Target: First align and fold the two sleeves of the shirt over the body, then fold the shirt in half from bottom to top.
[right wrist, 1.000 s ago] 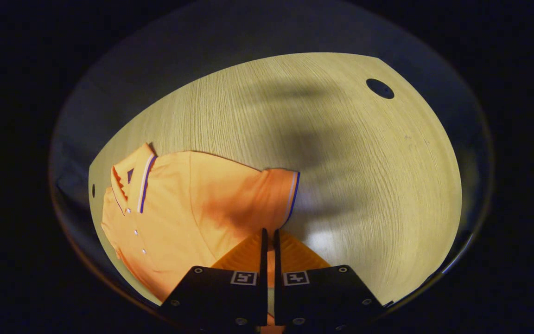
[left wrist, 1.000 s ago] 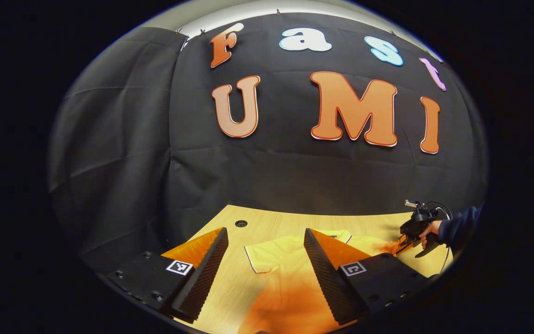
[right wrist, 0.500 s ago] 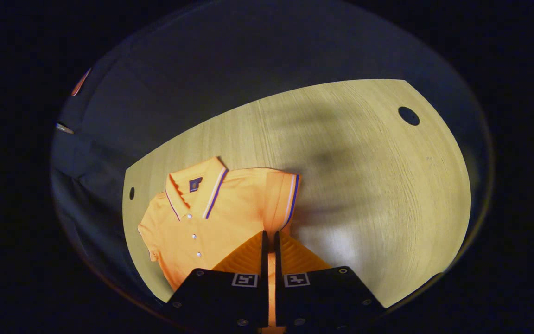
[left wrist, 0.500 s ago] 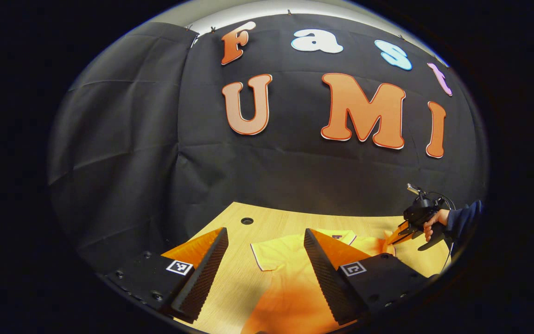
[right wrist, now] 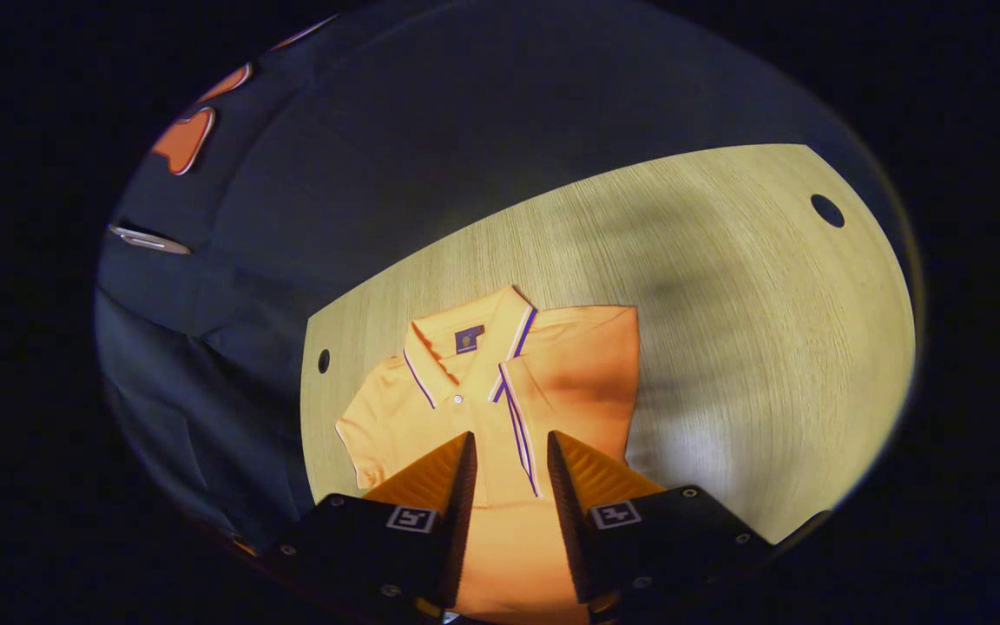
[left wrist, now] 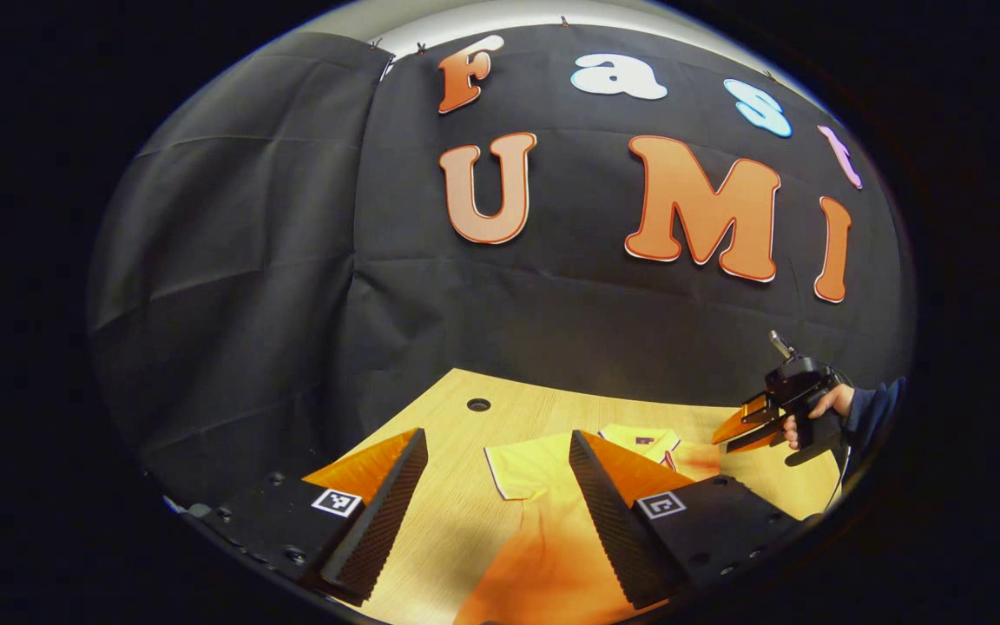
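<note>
Left tool (left wrist: 496, 486) is held low over the counter (left wrist: 430, 529) with its fingers spread wide apart and nothing between them. Beyond and between those fingers the orange shirt (left wrist: 543, 538) is seen lying flat, its long axis running away from the tool, hem nearest and collar (left wrist: 639, 438) at the far end. One short sleeve (left wrist: 513, 469) is spread out to the left of the body, its trimmed cuff lying on the bare wood. A round hole (left wrist: 478, 404) in the counter is seen farther off, beyond that sleeve and near the black cloth wall (left wrist: 231, 286).

Right tool (right wrist: 504, 473) is seen far to the right in the left gripper view (left wrist: 747, 430), raised clear of the counter and gripped by a hand (left wrist: 812, 417) in a dark sleeve (left wrist: 873, 408). In its own view its fingers stand apart and hold nothing, with the shirt (right wrist: 500, 399) lying directly ahead and below. The collar (right wrist: 465, 347) points away from the tool and the button placket runs toward it. The sleeve (right wrist: 370, 434) to the left is spread outward, while the sleeve (right wrist: 569, 373) to the right is folded inward over the chest, its striped cuff lying close beside the placket. Holes in the counter (right wrist: 769, 347) are seen to the left of the shirt (right wrist: 324, 361) and far to the right (right wrist: 827, 211). Nothing is seen between either tool and the shirt.
</note>
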The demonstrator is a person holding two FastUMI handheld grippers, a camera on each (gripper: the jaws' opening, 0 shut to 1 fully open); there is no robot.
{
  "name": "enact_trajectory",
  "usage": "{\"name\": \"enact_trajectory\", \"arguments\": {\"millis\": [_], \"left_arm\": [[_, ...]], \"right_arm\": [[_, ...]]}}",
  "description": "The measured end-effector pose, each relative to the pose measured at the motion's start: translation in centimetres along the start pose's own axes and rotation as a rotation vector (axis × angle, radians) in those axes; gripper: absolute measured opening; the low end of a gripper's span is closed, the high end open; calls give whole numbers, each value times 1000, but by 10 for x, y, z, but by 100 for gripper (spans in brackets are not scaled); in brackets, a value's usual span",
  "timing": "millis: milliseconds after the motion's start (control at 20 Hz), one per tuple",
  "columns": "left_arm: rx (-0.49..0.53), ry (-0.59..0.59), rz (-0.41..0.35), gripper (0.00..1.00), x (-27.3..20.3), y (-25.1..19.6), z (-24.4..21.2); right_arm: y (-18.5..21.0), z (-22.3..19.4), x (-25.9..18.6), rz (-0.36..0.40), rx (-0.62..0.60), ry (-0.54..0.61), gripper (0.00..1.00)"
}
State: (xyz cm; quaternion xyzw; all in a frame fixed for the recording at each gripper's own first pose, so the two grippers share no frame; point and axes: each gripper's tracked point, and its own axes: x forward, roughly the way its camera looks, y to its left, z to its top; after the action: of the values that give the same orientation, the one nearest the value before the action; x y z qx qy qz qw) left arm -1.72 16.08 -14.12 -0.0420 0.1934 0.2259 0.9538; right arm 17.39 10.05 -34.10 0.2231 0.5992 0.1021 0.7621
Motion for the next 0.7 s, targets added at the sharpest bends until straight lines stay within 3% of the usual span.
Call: {"name": "enact_trajectory", "arguments": {"millis": [50,250,500,700], "left_arm": [[8,20,9,99,4,2,-4],[22,84,1,99,26,4,-11],[91,220,-101,99,75,-10,-35],[86,369,-193,99,118,-20,-76]], "right_arm": [[0,3,-7,-5,-21,-27,60],[5,13,-42,-24,-113,-146,82],[13,15,-96,-74,-154,-329,93],[9,9,-139,-143,-169,-445,96]]}}
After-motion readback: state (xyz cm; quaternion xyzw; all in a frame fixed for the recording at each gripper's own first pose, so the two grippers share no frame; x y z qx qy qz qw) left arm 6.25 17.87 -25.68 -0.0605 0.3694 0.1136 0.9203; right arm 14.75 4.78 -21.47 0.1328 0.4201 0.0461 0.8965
